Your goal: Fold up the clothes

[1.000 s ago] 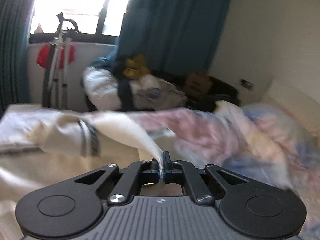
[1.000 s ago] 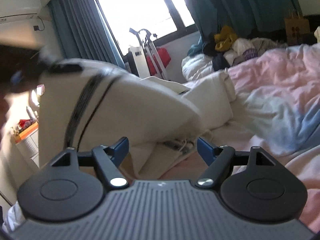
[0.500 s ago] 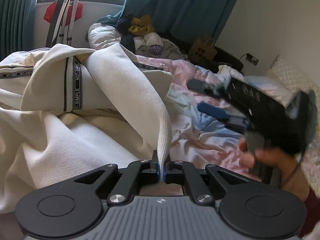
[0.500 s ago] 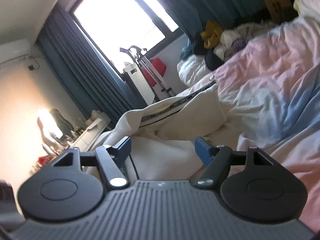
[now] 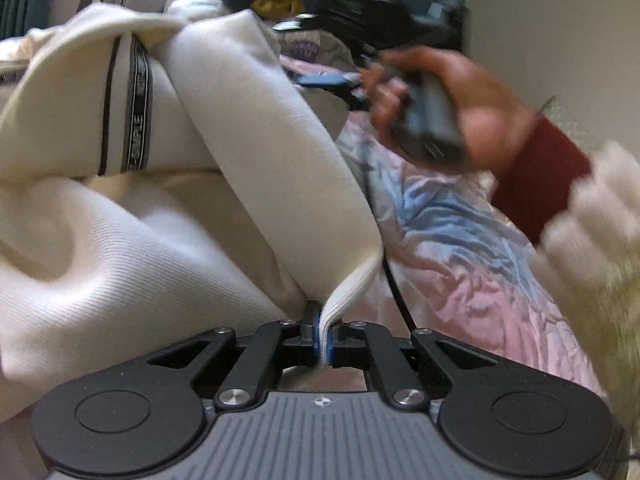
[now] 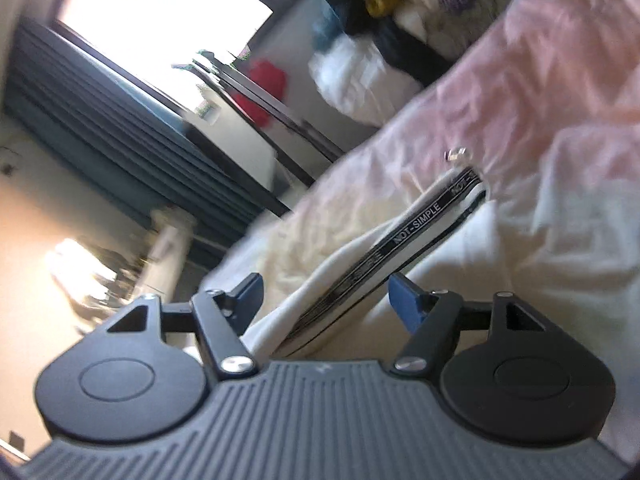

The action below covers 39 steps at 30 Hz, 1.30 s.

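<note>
A cream sweatshirt (image 5: 168, 220) with black "NOT-SIMPLE" striped bands lies bunched on a pink and blue bed cover (image 5: 452, 248). My left gripper (image 5: 324, 334) is shut on its ribbed cuff, and the sleeve runs up and left from the jaws. In the left wrist view the right gripper (image 5: 332, 80) shows blurred in a hand at upper right, over the garment's far edge. In the right wrist view my right gripper (image 6: 326, 300) is open, tilted, with a striped band edge of the sweatshirt (image 6: 384, 256) lying between its blue pads, not clamped.
A heap of clothes and bedding (image 6: 384, 40) sits at the far end of the bed below teal curtains (image 6: 120, 152) and a bright window. A folded stand with red parts (image 6: 260, 88) leans by the wall. The pink cover (image 6: 540, 112) stretches to the right.
The right gripper has swung up and across to the garment's far edge and tilted; its view now sits close over the striped band. The left gripper keeps its hold on the cuff, lower and nearer the cloth.
</note>
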Motion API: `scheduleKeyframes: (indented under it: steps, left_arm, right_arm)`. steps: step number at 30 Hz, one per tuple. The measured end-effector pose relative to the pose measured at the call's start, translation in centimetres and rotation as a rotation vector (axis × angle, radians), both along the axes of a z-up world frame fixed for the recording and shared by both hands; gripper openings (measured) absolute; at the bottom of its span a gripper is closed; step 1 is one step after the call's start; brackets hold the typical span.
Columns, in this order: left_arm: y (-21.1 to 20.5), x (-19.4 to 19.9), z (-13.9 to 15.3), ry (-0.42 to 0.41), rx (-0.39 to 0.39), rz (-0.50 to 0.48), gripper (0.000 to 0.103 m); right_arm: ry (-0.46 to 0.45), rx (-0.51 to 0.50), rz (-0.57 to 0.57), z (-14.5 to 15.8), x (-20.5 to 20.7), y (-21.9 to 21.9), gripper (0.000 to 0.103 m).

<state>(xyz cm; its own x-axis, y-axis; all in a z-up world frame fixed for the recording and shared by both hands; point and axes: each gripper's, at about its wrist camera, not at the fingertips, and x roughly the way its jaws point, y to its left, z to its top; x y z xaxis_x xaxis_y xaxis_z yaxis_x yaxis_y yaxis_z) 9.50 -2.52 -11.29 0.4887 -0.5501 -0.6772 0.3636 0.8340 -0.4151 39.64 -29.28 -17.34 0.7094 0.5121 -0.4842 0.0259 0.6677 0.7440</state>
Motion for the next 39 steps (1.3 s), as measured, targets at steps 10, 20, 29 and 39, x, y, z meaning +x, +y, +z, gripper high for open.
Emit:
scheduleKeyframes:
  steps: [10,20,29,39]
  left_arm:
    - [2.2,2.0,-1.8,0.012,-0.118,-0.052,0.003]
    - [3.6,-0.5,1.4,-0.099,-0.179,-0.044,0.003]
    - [7.6,-1.4,4.2,-0.254,-0.317,0.068,0.003]
    - [4.2,-0.2,2.6,-0.250,-0.297,-0.014,0.003]
  right_arm:
    - [-0.052,-0.076,-0.141,0.1,2.0,-0.8,0.003]
    - [-0.225,0.073,-0.165,4.2,-5.1,-8.6,0.004]
    - [-0.106,0.136,0.197,0.5,-6.9,-0.1,0.037]
    - [-0.076,0.041,0.244,0.9,-4.3,7.2,0.021]
